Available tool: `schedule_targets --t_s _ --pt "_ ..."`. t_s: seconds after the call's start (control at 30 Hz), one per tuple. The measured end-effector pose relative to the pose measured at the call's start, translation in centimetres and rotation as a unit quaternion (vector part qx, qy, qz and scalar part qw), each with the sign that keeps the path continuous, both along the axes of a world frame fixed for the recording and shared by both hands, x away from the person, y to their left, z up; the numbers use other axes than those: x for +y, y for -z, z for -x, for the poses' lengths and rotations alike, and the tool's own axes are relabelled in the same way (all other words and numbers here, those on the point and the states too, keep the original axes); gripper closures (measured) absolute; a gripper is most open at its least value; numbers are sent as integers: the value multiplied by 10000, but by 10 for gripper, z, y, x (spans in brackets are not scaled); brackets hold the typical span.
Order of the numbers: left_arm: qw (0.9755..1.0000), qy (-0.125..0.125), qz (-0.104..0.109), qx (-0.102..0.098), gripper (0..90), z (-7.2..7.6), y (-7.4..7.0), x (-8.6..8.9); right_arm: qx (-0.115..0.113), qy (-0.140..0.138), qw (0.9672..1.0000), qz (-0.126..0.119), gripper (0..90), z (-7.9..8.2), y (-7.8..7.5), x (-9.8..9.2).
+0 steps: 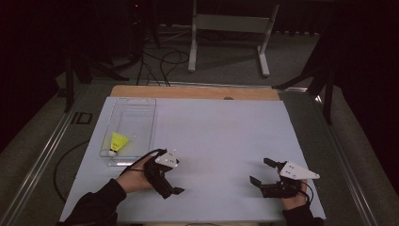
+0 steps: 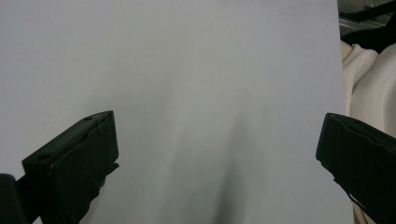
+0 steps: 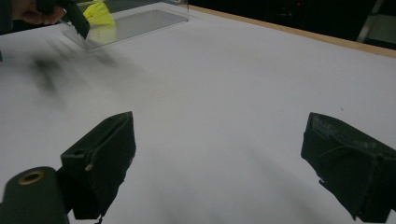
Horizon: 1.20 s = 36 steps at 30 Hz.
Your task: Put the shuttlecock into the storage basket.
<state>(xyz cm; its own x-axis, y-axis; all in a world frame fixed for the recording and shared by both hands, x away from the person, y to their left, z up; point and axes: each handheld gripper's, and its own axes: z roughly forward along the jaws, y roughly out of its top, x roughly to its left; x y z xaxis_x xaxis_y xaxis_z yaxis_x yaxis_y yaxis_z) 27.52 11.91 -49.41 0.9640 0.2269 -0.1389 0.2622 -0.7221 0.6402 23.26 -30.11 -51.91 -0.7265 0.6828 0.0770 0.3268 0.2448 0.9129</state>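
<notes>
The yellow shuttlecock lies inside the clear tray at ten o'clock on the counter, contained so it cannot roll. The left gripper, at seven o'clock just beside the tray, has fingers wide apart, empty. The right gripper, at five o'clock, likewise gapes empty, idle well apart from it.

We see a yellow shuttlecock with a white cork tip lying on its side in a clear tray, at the tray's near end, feathers pointing away from us; the tray sits on the desk's left side
</notes>
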Motion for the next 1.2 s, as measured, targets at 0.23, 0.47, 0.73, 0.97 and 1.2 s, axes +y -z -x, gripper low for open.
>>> schedule_targets --t_s 0.23,0.47,0.73,0.97,1.2 --pt "9999 -145 39 -32 0 13 4 19 -10 -12 10000 9 99 0 0 1" --pt "9980 -618 142 -50 0 24 10 49 -29 -31 10000 21 99 0 0 1" --pt "9963 -825 233 -40 0 32 15 66 -27 -34 10000 20 99 0 1 2" --pt "9945 -979 370 8 0 40 21 75 -13 -38 10000 7 99 0 1 2" --pt "9898 -1309 556 -3 0 44 25 86 -23 -29 10000 37 99 1 0 1"
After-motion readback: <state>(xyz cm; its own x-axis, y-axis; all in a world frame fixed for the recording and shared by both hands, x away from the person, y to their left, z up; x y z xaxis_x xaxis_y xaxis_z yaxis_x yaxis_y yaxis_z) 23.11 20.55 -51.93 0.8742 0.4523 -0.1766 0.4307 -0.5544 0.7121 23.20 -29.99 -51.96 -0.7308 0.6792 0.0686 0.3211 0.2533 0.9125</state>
